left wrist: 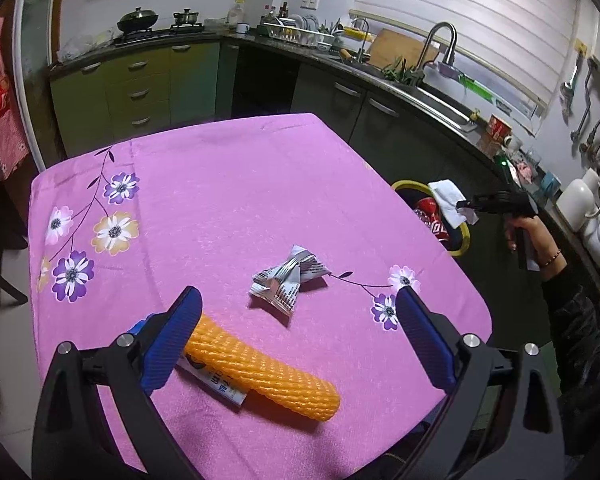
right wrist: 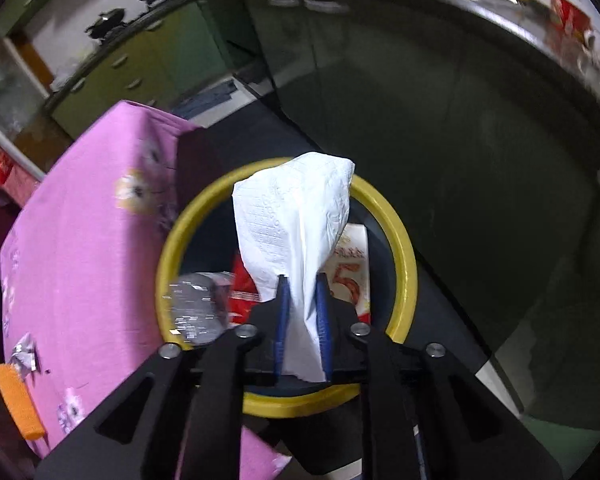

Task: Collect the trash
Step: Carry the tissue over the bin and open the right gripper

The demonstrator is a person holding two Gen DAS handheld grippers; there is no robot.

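My right gripper (right wrist: 302, 280) hangs over the yellow-rimmed bin (right wrist: 168, 256) beside the table. A crumpled white tissue (right wrist: 296, 216) fills the narrow gap between its blue fingers and touches both pads. In the left wrist view the same tissue (left wrist: 448, 196) hangs at the right gripper (left wrist: 466, 206) over the bin (left wrist: 466, 236). My left gripper (left wrist: 298, 294) stands open and empty above the pink table (left wrist: 240, 184). A crumpled silver wrapper (left wrist: 288, 280) lies just beyond its fingers. An orange foam net (left wrist: 260, 372) lies beside its left finger, on a printed paper slip (left wrist: 220, 380).
The bin holds a red cola can (left wrist: 432, 216), red-and-white packaging (right wrist: 350, 276) and a blurred silver wrapper (right wrist: 198, 308). Dark cabinets and a counter with a sink (left wrist: 424, 92) run behind the table and bin. A person's hand and dark sleeve (left wrist: 572, 320) are at the right.
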